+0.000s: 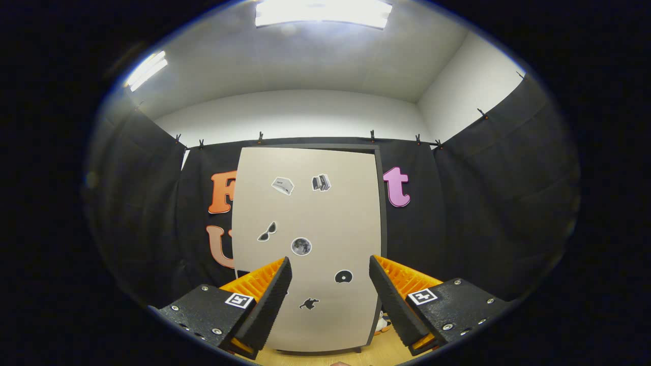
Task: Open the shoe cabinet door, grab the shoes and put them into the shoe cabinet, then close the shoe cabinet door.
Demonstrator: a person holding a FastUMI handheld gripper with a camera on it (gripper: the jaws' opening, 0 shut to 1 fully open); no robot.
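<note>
Gripper (330,284) fingers spread, empty; beyond, shoe cabinet door (310,213) bears unreadable stickers (301,246).

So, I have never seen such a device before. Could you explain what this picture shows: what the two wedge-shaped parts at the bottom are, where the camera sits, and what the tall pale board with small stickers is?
The camera rides on a handheld gripper, a two-finger tool that a person carries, and it looks forward along the fingers. The two wedge shapes are those fingers; they stand apart, so the gripper is open and holds nothing. Straight ahead, beyond the fingers, stands the shoe cabinet door, a pale panel with small stickers; it looks closed. Behind it hangs the booth's black cloth wall. Below is a wooden floor, and something small lies by the door's lower right corner, too hidden to name.
</note>
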